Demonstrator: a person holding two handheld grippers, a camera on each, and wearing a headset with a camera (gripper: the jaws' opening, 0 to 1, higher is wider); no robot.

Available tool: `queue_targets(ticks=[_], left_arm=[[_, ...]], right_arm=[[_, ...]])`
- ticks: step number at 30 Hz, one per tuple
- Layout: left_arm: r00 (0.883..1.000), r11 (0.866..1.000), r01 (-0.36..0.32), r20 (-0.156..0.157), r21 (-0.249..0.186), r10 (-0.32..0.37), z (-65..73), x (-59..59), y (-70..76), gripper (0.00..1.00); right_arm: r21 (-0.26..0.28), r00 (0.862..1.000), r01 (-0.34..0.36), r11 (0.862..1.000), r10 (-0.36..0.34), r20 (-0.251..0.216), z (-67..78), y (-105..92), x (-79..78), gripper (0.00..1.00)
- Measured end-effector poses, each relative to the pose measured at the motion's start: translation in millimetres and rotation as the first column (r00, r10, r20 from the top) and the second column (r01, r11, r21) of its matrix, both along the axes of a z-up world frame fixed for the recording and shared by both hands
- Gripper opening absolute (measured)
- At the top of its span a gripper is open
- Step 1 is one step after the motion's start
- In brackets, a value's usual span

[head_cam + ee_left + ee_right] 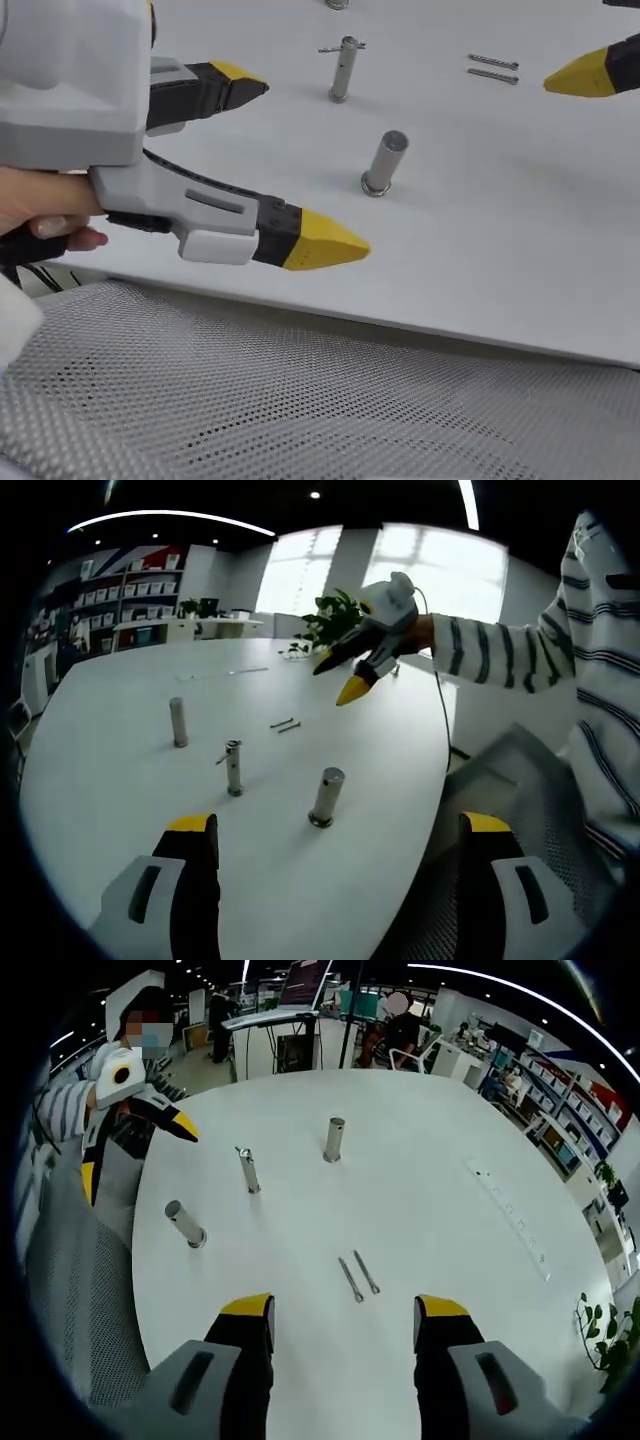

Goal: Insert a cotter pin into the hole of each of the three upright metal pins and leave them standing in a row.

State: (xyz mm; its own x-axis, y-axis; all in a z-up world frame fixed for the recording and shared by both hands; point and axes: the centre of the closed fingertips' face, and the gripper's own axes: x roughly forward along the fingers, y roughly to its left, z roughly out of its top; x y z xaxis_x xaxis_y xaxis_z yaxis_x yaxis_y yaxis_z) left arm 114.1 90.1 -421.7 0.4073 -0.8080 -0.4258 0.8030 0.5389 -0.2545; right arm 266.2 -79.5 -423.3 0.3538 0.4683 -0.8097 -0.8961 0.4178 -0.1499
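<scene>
The head view looks steeply down from the near edge of the table [480, 260], close above the left tongs [315, 168]. The left gripper view sits low at that edge, facing across toward the right tongs [335, 683]. The right gripper view faces back from higher up. Both gripper views share 3 upright pins [326, 796] and 2 cotter pins [285, 724].

**Bright, Even Light; Strong Fisheye Bend**

The head view was bright and evenly lit. The white table [500, 250] read as flat pale grey, and the nearest metal pin [384, 163] cast a faint, soft shadow at its base. In the left gripper view, the windows [450, 570] at upper centre were blown out white. Ceiling strip lights [520, 1000] arced across the upper right of the right gripper view. Both gripper views curved heavily toward their edges.
</scene>
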Motion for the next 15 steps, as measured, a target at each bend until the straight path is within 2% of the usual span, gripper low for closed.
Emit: queue_targets(ticks=[2,4,10,15], left_arm=[[1.0,1.0,0.002,0.005,-0.01,-0.002,0.6,0.2,-1.0,0.99],[1.0,1.0,0.002,-0.004,-0.031,-0.002,1.9,-1.0,-2.7,0.99],[1.0,1.0,0.0,-0.011,-0.022,-0.001,-1.3,-3.2,-1.9,0.99],[1.0,0.999,-0.01,-0.017,-0.039,0.009,0.3,-3.4,-2.2,0.99]], right_arm=[[-0.016,1.0,-0.01,1.0,0.01,-0.01,-5.4,-1.6,5.9,0.49],[-0.028,0.999,-0.013,1.0,0.012,-0.034,-13.3,-4.3,11.5,0.46],[-0.059,0.997,-0.01,0.998,0.005,-0.073,-32.6,-10.0,26.1,0.33],[-0.082,0.997,-0.022,0.996,0.016,-0.072,-42.7,-5.3,35.3,0.23]])
